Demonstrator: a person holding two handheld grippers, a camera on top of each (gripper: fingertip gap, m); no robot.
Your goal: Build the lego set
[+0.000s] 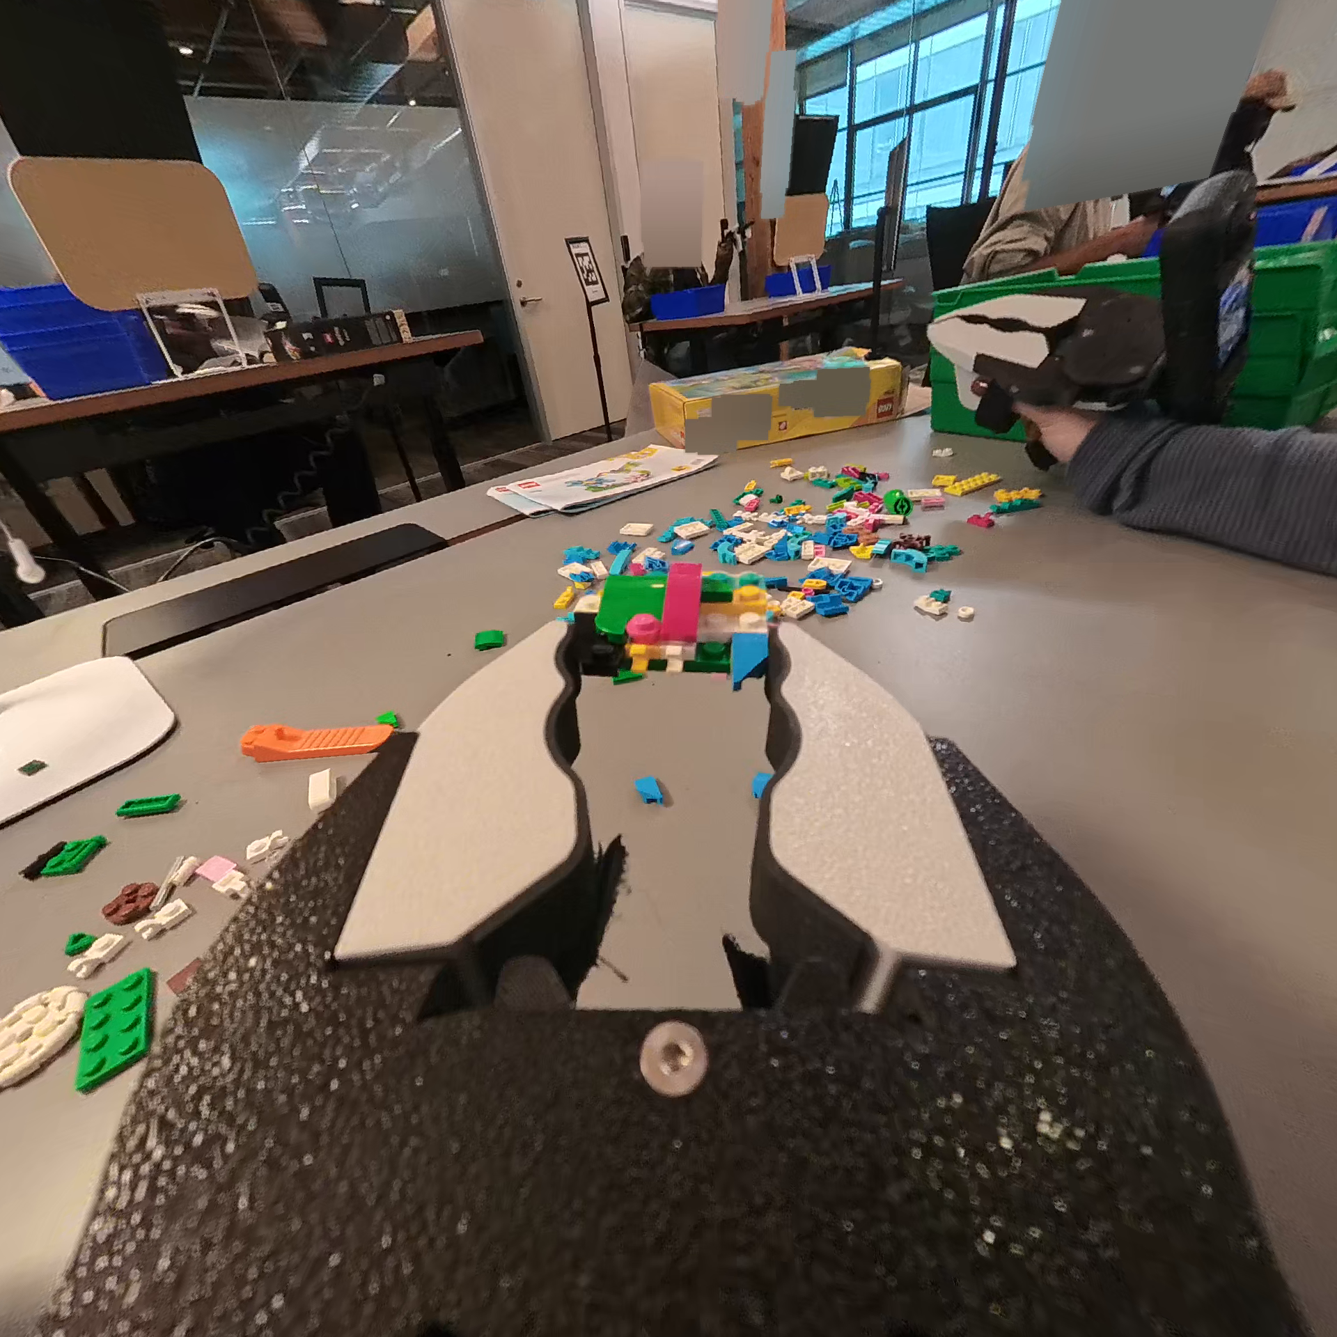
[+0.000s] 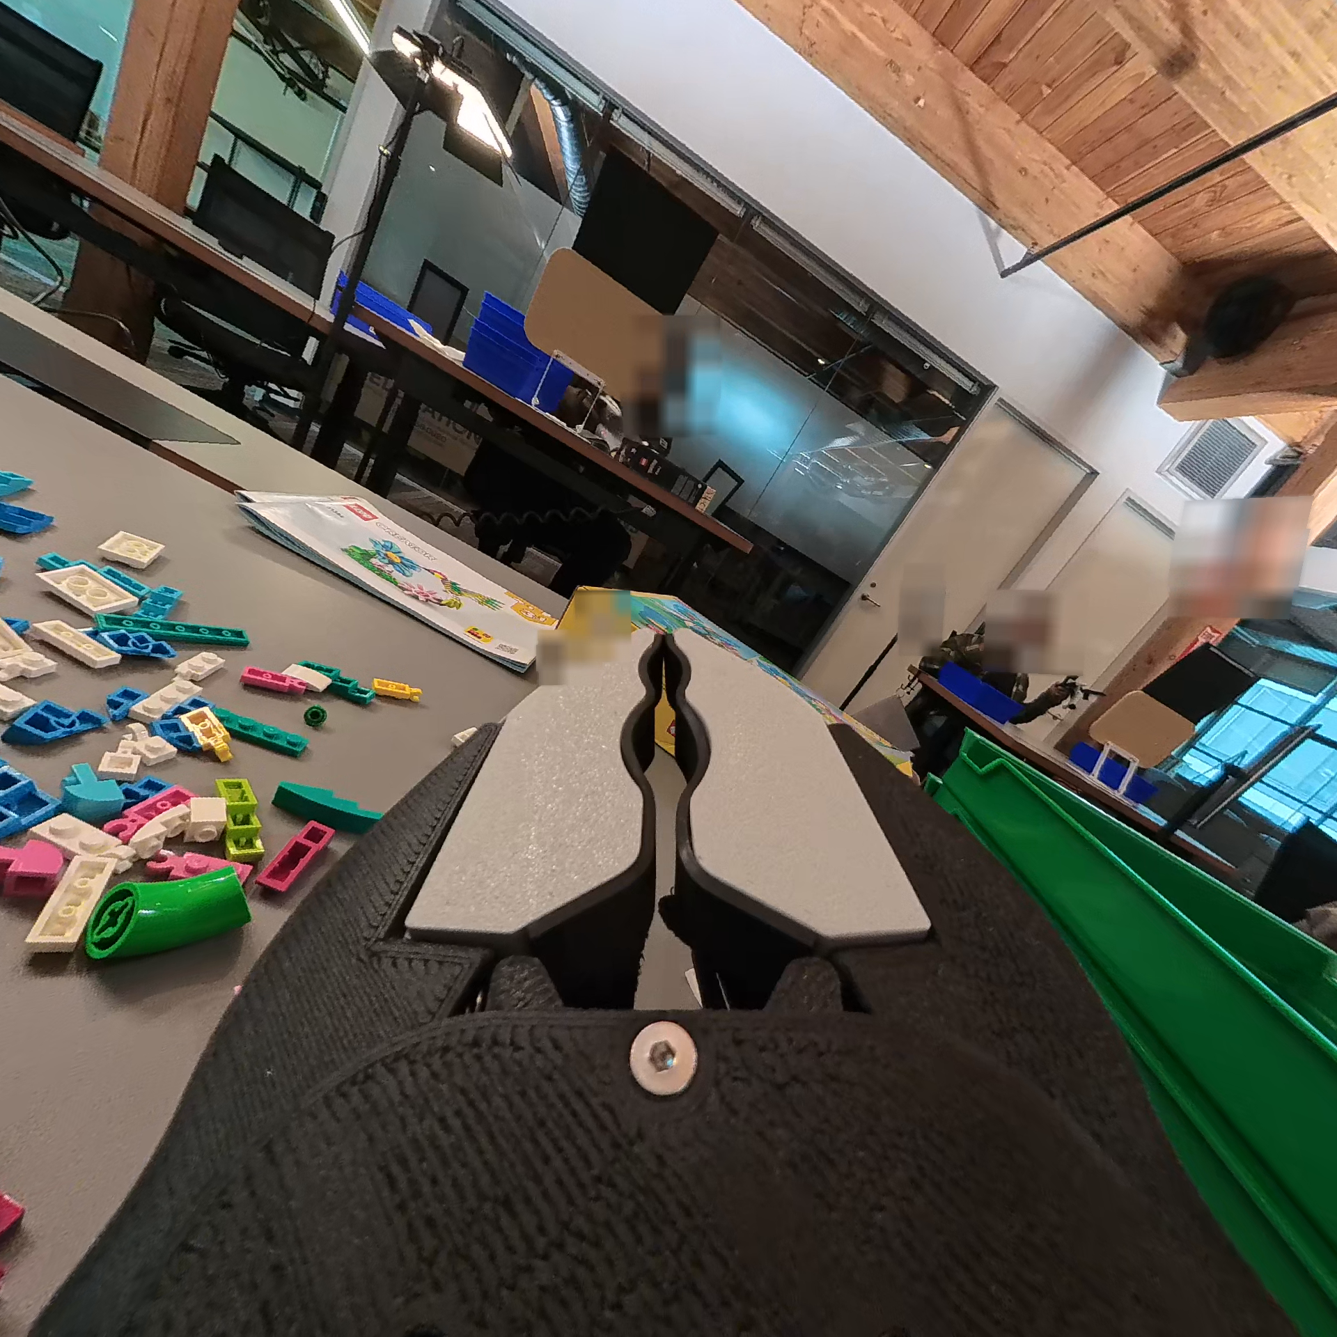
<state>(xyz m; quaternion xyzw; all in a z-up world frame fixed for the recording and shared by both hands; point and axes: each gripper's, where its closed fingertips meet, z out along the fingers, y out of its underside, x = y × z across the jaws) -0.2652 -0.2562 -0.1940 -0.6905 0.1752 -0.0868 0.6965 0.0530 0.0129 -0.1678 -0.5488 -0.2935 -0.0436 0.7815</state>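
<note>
While your left claw (image 1: pixel 669 651) grips the half-built model (image 1: pixel 676 622) across its width, everything the next move needs lies beyond that model. The model is pinched between the two tips, its pink strip (image 1: pixel 681 600) running away from you along the line of the fingers, and it appears to be held just clear of the grey surface (image 1: pixel 1085 723). The loose brick pile (image 1: pixel 796 535) spreads just behind the model and off to its right, so a fresh piece must come from that far-right side.

Your right claw (image 2: pixel 664 644) is clenched tight on nothing, raised and tipped upward, well apart from the model and beyond the pile, close to the green bin (image 2: pixel 1157 940). Of your two claws it is the nearer to the pile and the free one, so I judge it should drop toward the bricks and open before it reaches them. The instruction booklet (image 1: pixel 600 477) lies beyond the model to the left, and the orange separator (image 1: pixel 315 741) sits nearer you, left of the model.
</note>
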